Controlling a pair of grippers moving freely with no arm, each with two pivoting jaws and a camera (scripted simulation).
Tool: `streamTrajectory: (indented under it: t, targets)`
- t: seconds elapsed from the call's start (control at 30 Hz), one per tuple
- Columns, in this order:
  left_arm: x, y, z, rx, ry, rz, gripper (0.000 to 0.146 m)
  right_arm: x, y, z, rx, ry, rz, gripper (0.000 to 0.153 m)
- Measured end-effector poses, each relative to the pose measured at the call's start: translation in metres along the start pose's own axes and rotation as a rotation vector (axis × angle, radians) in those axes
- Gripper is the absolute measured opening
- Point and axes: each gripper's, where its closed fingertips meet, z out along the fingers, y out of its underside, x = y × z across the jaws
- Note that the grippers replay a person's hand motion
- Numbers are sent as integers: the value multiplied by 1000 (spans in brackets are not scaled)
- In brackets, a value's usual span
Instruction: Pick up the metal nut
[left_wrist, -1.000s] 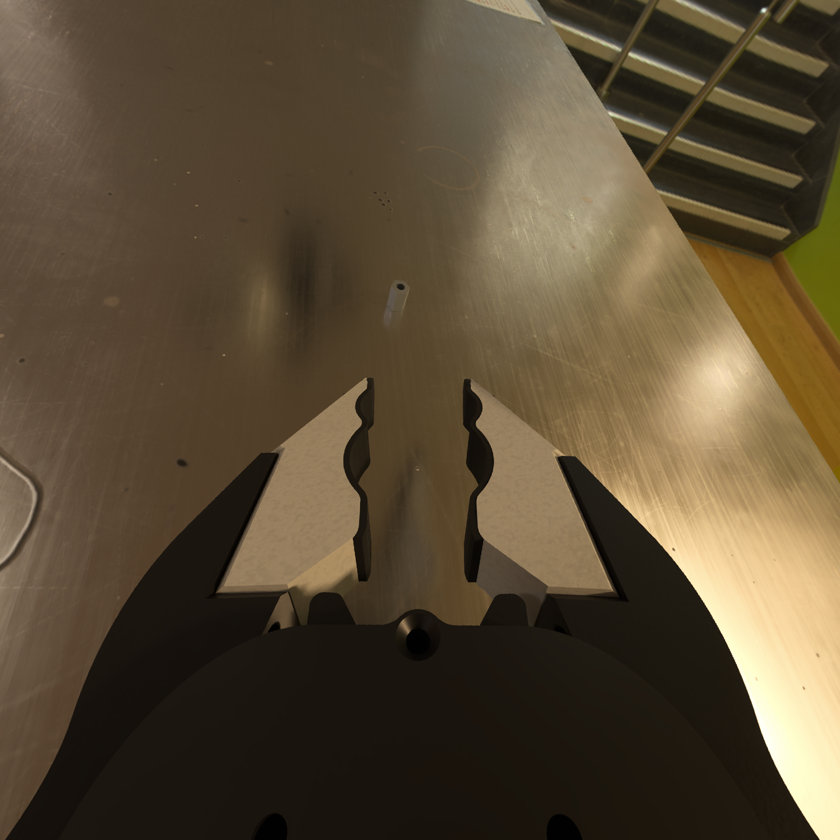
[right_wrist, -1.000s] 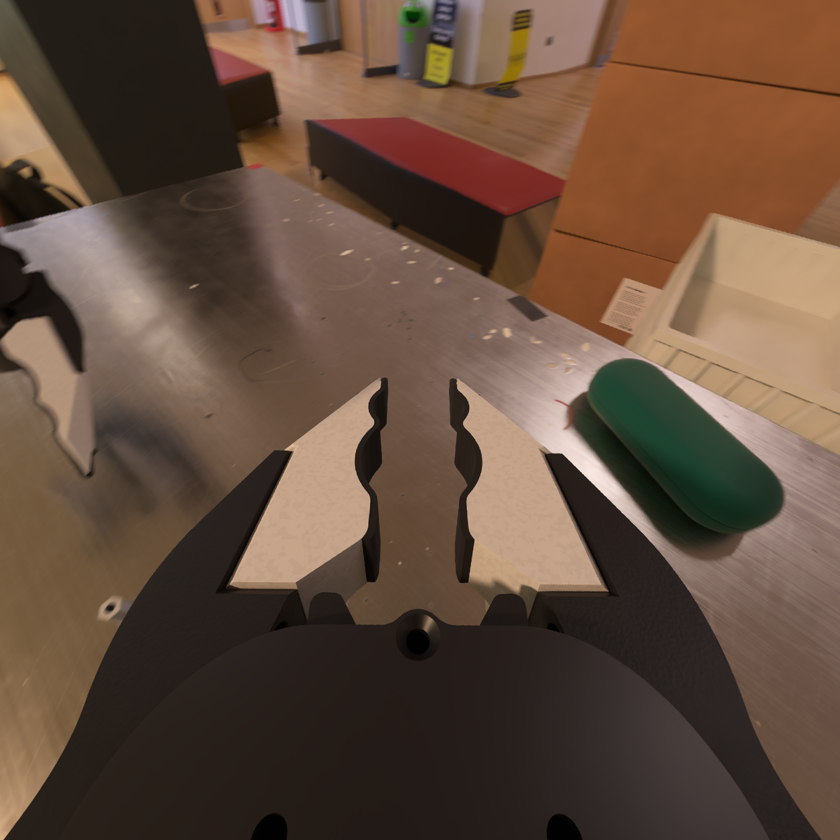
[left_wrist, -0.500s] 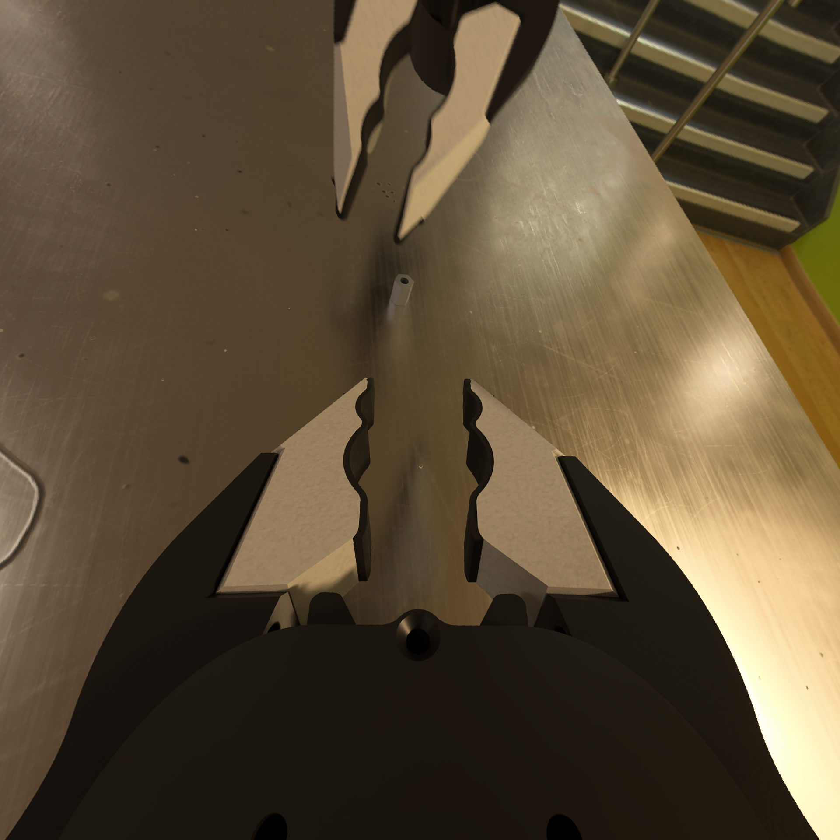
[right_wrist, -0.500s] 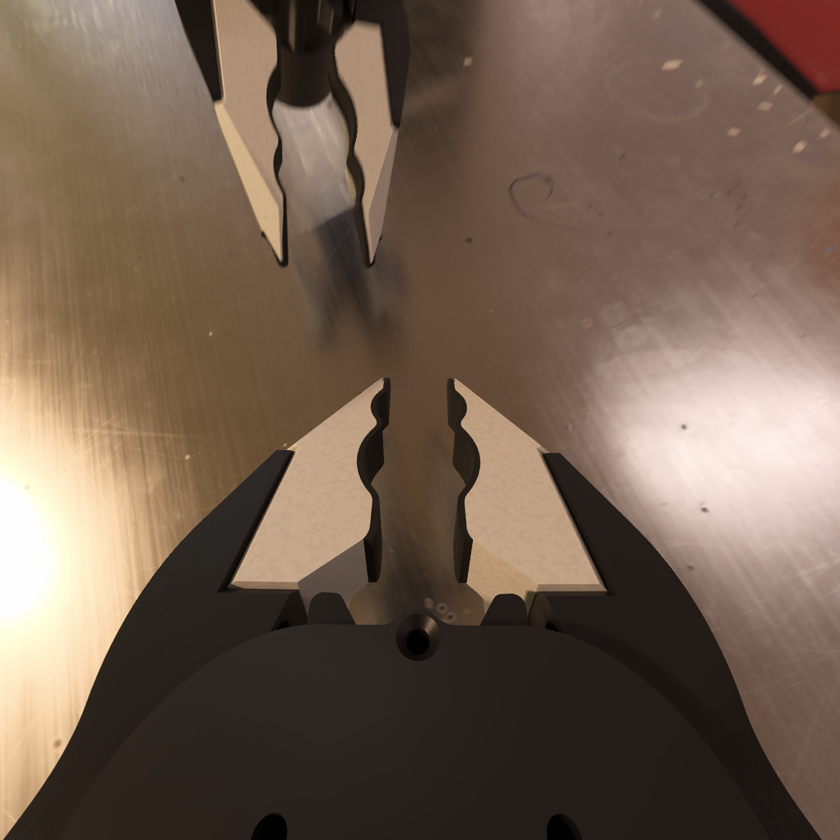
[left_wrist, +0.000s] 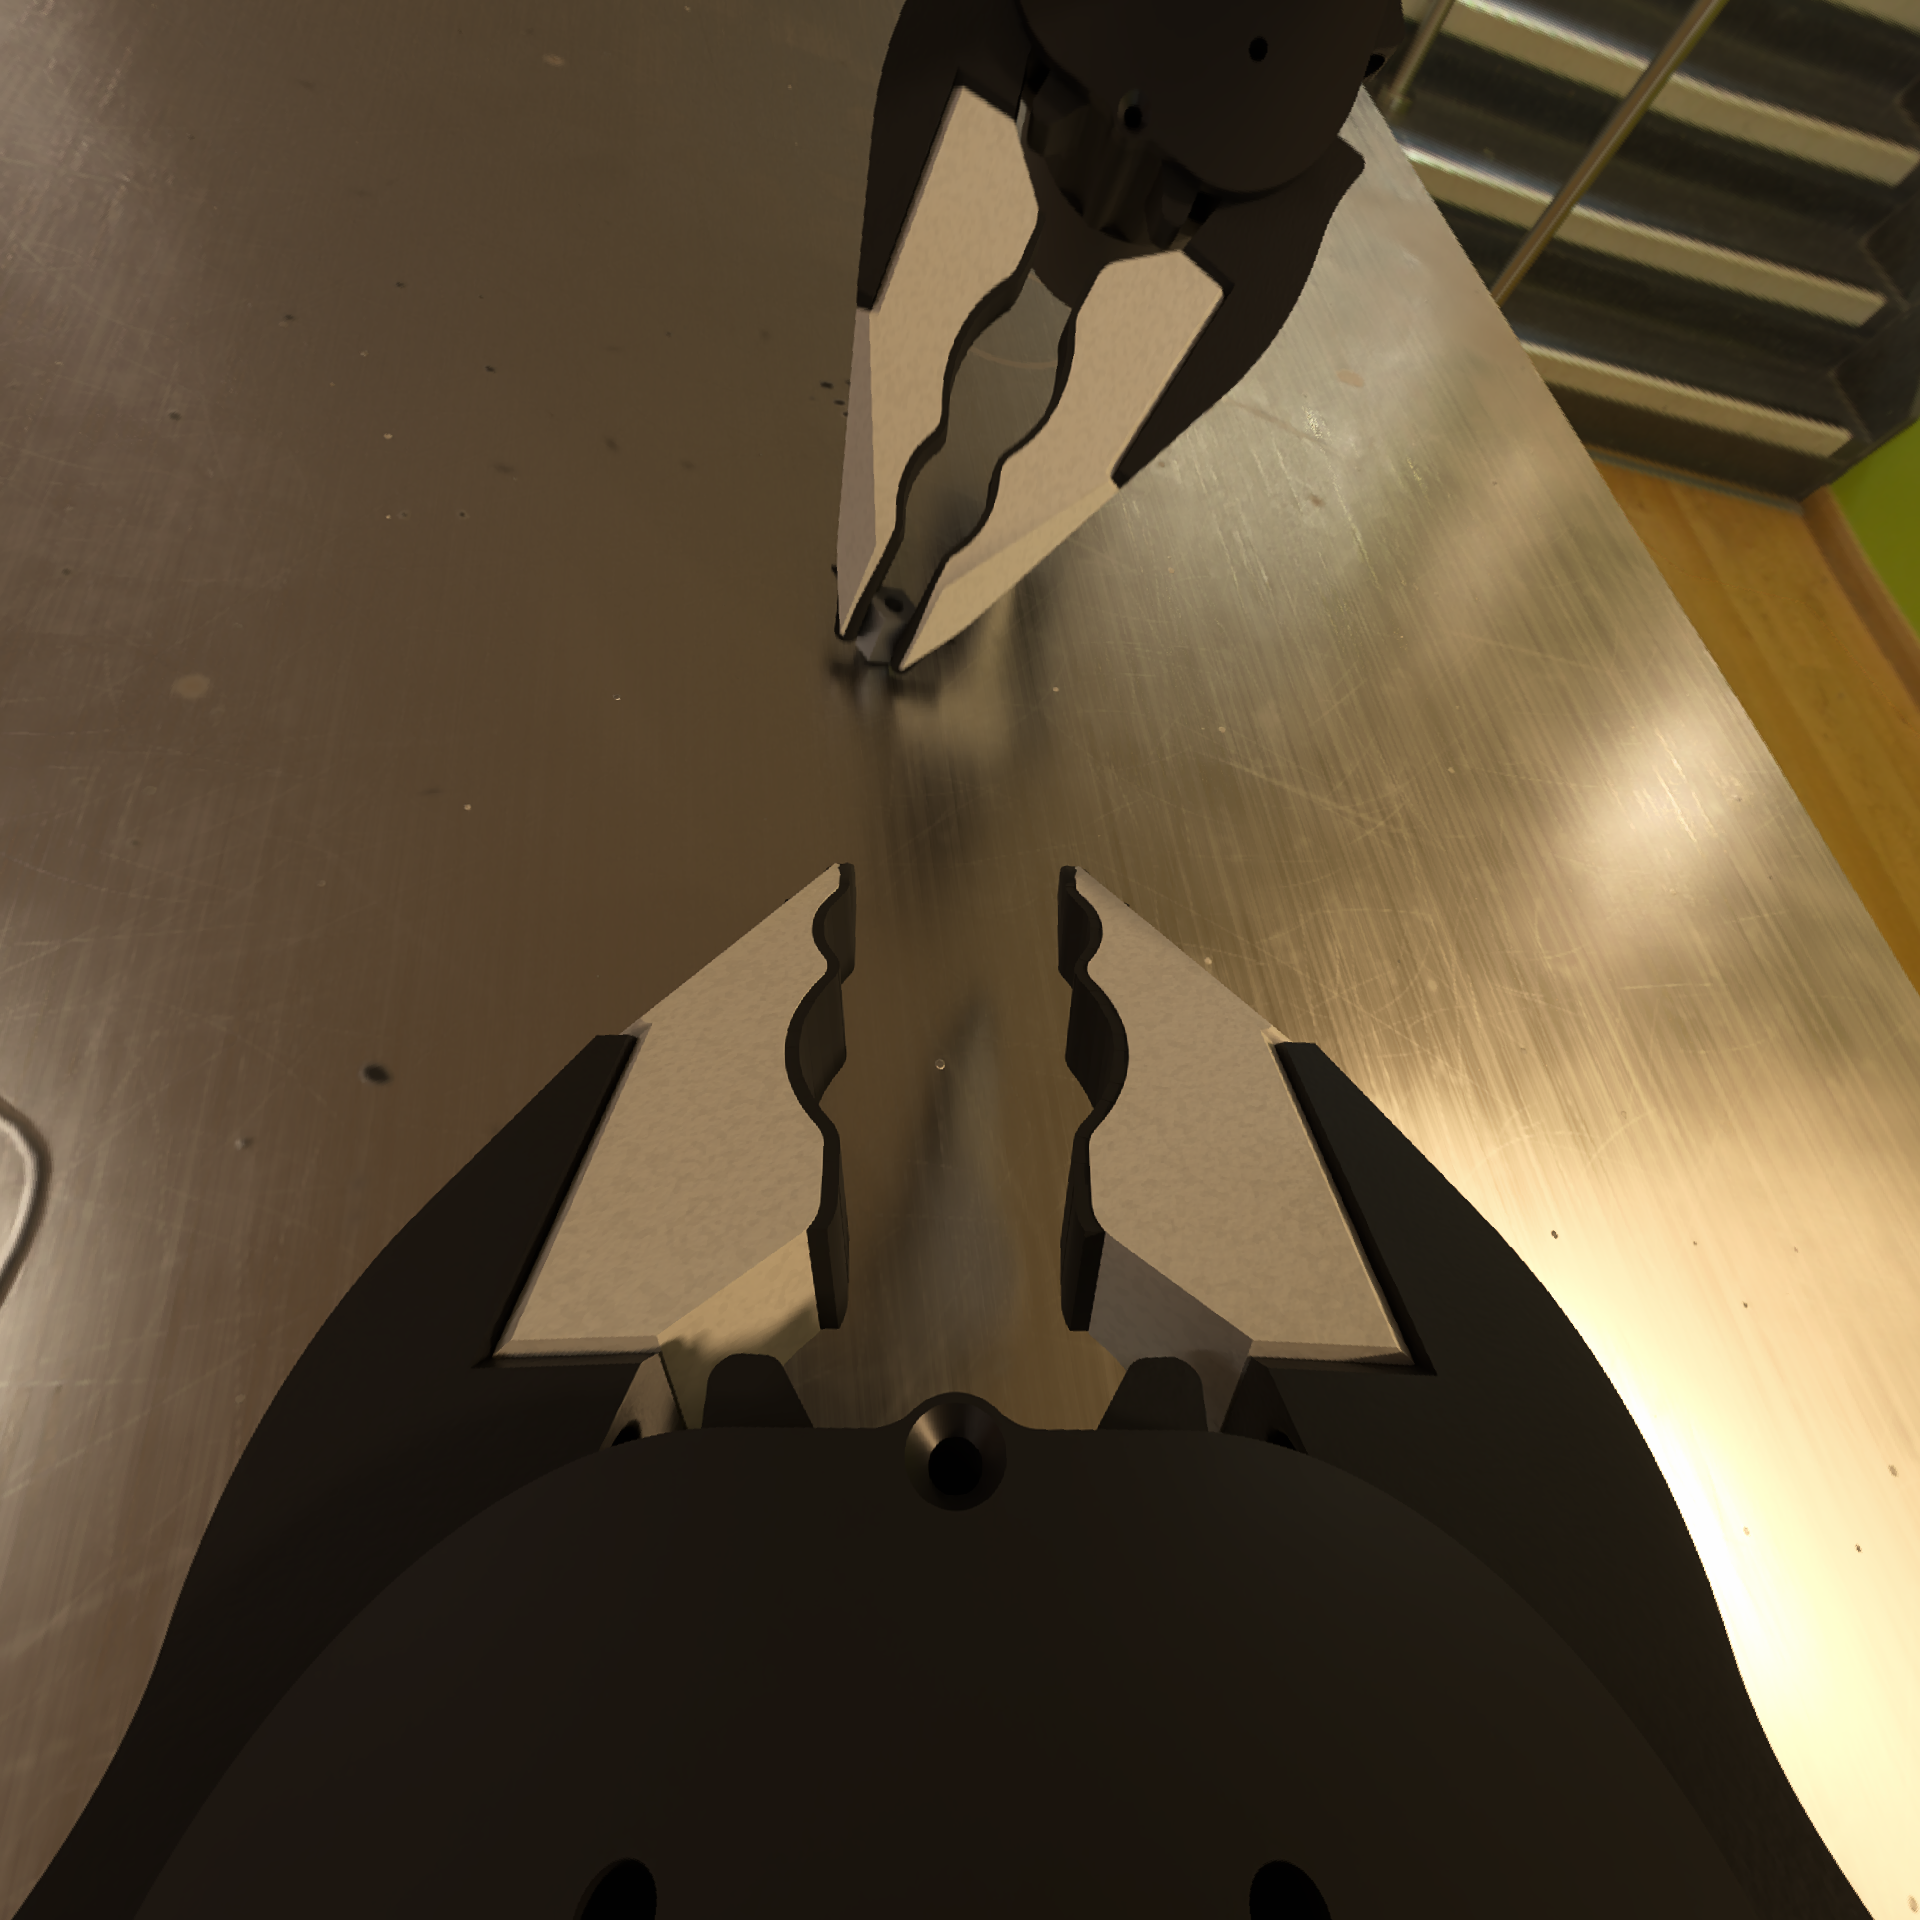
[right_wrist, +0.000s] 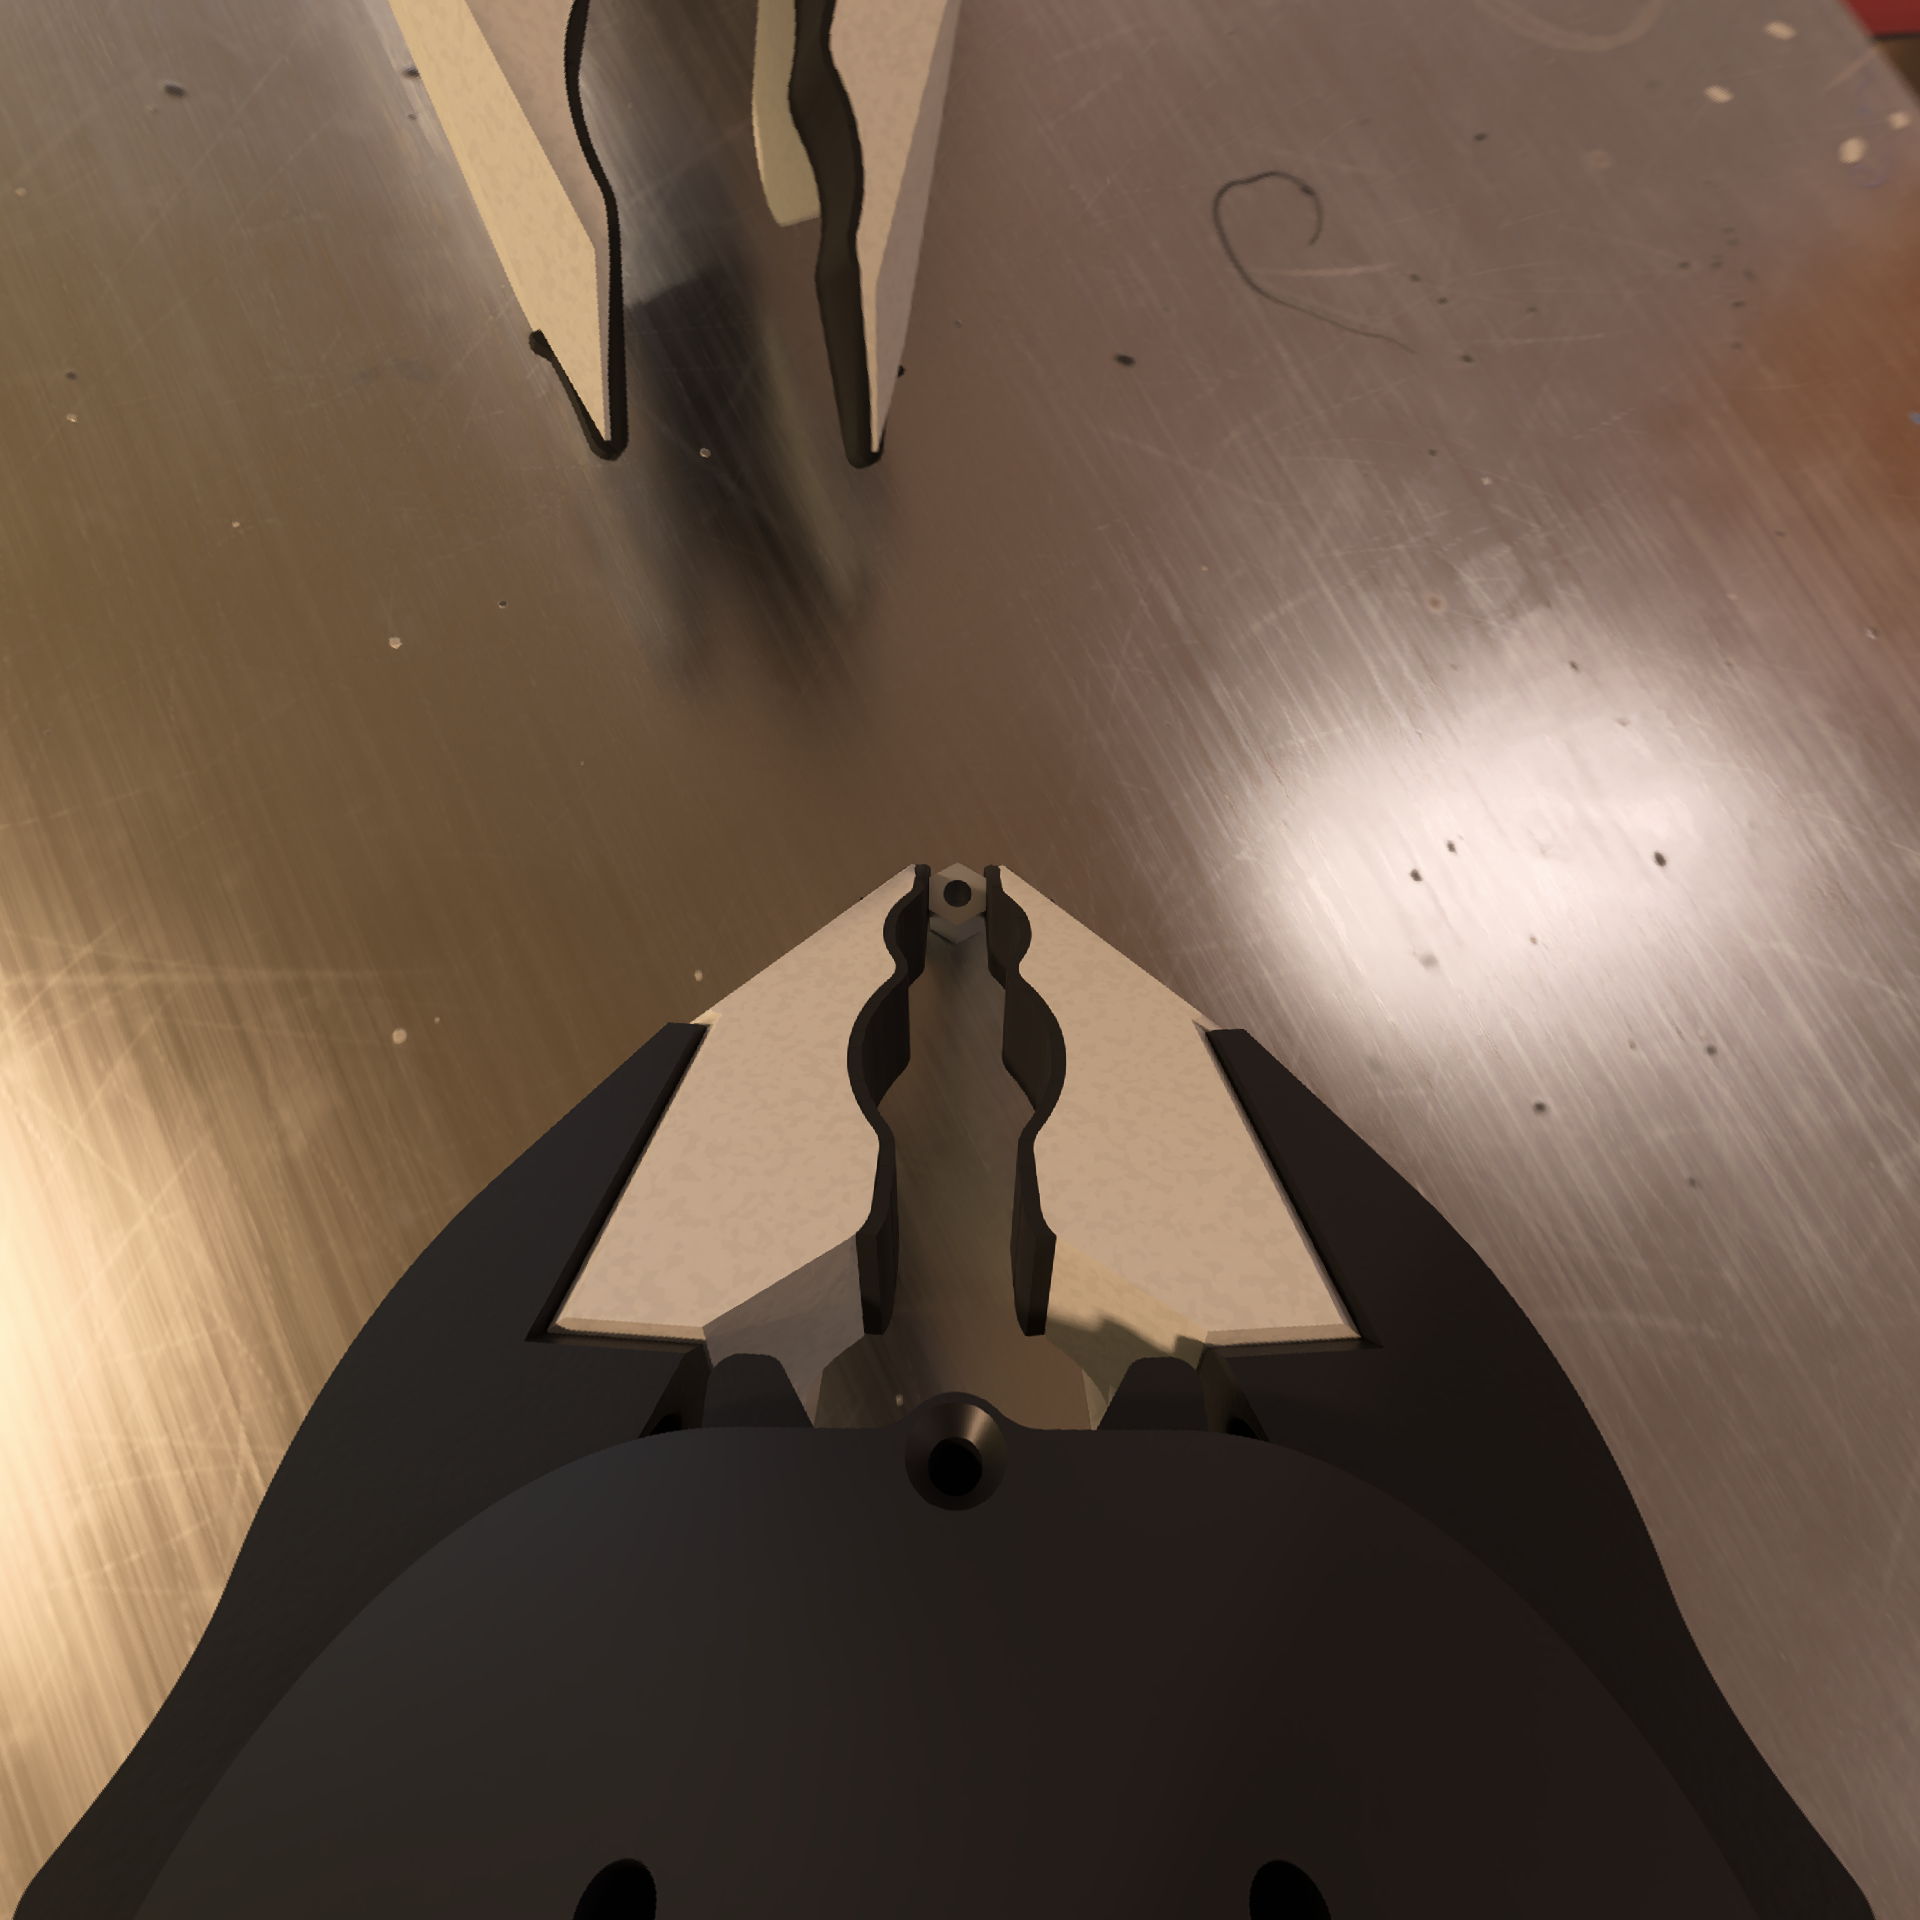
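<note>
Right claw (right_wrist: 956, 871) apparently pinches half-hidden nut (right_wrist: 956, 896).

No writing, label, brand, number or sign can be read in either view; the scratched metal table (left_wrist: 1351, 831) bears only specks, scuffs and faint ring marks; the grippers' dark bodies and pale fingers carry no markings.
</note>
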Motion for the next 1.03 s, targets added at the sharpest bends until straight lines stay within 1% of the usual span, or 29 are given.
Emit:
streamTrajectory:
  t: [0.1,0.2,0.37,0.47,0.53,0.63,0.77,0.9,0.97,1.03]
  targets:
    - [1,1,1,-5,-1,8,39,4,5,-16,52,22,29,10]
    - [1,1,1,-9,3,17,39,13,17,-41,87,55,63,10]
    - [2,-1,2,-5,3,47,39,37,38,-81,180,131,113,10]
    - [1,-1,2,-3,0,52,39,51,47,-99,230,188,133,10]
    - [1,-4,2,11,-1,67,39,61,54,-108,236,224,137,10]
    - [-1,-11,2,51,-20,81,38,71,64,-113,231,236,136,10]
    - [-9,-18,5,74,-43,28,38,79,72,-110,232,220,143,10]
    - [-19,-28,10,109,-80,-18,38,86,74,-106,265,239,141,10]
    - [-21,-34,16,107,-68,-63,39,93,75,-107,268,265,151,10]
    - [-18,-39,25,74,-23,-106,43,103,79,-108,251,296,169,10]
